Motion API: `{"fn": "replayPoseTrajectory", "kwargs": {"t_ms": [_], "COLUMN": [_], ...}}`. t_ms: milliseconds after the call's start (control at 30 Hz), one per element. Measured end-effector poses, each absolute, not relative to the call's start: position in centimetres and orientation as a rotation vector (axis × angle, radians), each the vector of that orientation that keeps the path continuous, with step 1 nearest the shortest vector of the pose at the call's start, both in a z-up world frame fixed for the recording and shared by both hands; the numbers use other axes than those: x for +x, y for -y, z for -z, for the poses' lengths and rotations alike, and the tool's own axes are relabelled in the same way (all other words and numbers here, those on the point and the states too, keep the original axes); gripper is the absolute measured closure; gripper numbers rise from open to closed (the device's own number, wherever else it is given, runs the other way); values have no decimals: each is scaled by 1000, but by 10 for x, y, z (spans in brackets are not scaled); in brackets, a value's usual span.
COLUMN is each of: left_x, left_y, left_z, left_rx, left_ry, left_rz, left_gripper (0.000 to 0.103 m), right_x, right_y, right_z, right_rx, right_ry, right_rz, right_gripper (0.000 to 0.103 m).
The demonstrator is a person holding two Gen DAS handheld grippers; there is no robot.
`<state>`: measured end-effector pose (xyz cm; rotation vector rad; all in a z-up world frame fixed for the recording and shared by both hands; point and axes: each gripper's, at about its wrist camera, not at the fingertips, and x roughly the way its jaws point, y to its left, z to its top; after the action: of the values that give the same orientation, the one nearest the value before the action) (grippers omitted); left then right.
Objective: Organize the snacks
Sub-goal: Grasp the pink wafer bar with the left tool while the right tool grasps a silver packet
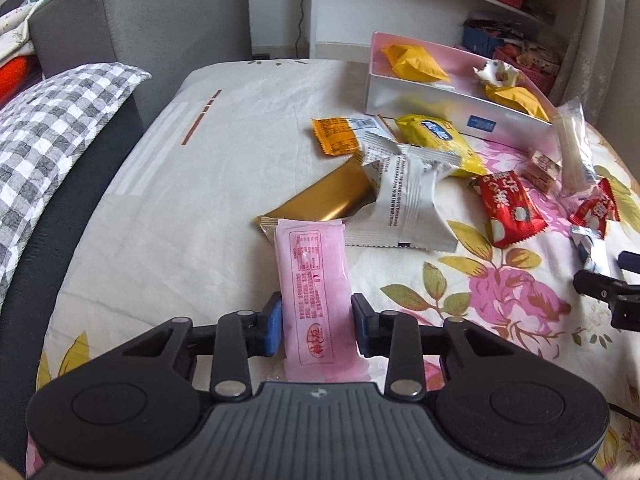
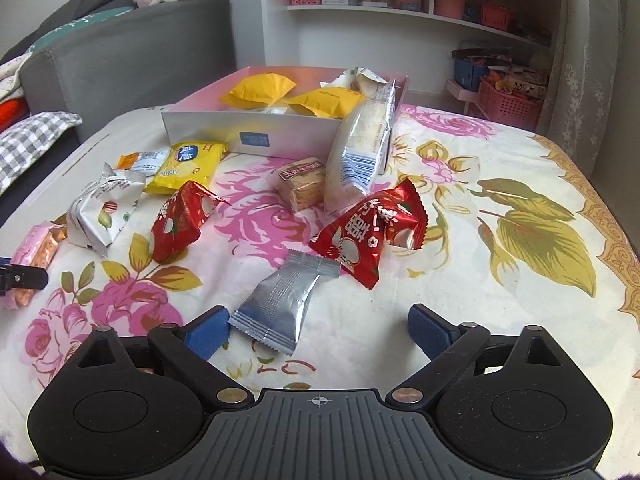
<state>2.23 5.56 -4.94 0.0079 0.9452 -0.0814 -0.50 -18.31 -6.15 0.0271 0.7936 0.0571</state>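
A pink snack packet (image 1: 316, 292) lies lengthwise between my left gripper's (image 1: 318, 324) blue pads, which press on its two long sides. Beyond it lie a gold packet (image 1: 320, 200), a white packet (image 1: 404, 200) and a yellow one (image 1: 440, 140). A white and pink box (image 1: 440, 108) at the back holds yellow packets. My right gripper (image 2: 320, 332) stands open low over the cloth. A silver packet (image 2: 276, 308) lies between its fingers, close to the left pad (image 2: 208, 332) and far from the right one. Just past it sits a red packet (image 2: 368, 228).
Another red packet (image 2: 180, 220), a small brown cake (image 2: 304, 184) and a long clear cracker pack (image 2: 360, 148) leaning on the box (image 2: 224, 128) crowd the floral cloth. A checked pillow (image 1: 52, 128) and grey sofa lie to the left. Shelves (image 2: 400, 12) stand behind.
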Motion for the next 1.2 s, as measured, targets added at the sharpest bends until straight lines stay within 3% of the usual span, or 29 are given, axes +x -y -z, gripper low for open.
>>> {"fn": "replayPoseTrajectory", "kwargs": {"t_ms": [533, 733, 900, 1200], "left_x": [28, 30, 30, 25], "left_y": [-52, -59, -64, -62], "left_z": [50, 48, 46, 37], "left_rx": [2, -43, -90, -124], "left_ry": [-940, -945, -960, -952], "left_rz": [106, 97, 92, 132], "left_gripper": [68, 72, 73, 74], "right_x": [1, -1, -3, -1], "right_y": [165, 160, 154, 161], "right_z": [60, 58, 54, 42], "right_rx": [2, -15, -26, 0], "right_ry": [-767, -748, -752, -748], "right_rz": [-137, -155, -201, -204], "right_gripper": [23, 44, 78, 81]}}
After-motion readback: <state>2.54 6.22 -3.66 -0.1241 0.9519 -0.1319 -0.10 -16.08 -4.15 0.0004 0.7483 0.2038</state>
